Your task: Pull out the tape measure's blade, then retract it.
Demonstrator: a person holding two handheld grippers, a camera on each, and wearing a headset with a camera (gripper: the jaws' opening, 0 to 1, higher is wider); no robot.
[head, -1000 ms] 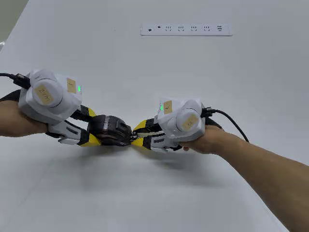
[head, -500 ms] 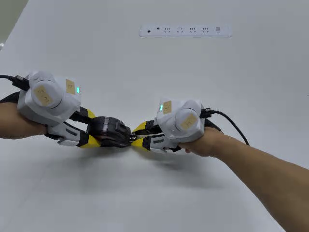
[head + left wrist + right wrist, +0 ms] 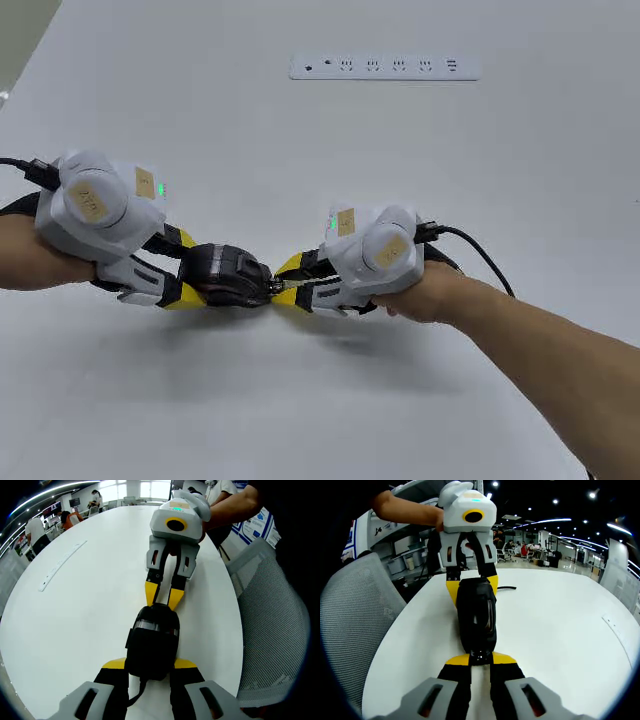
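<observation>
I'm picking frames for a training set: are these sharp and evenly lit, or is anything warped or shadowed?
Head view: sharp, evenly lit, a soft shadow on the table beneath the tape measure. Left gripper view: fisheye bends the table edge; the black tape measure reads dark. Right gripper view: same bending; bright ceiling lights against a dark room.

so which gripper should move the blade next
Right, most likely. The right gripper is pinched on the blade tip at the case mouth, while the left gripper clamps the tape measure by its body and can simply anchor it.
</observation>
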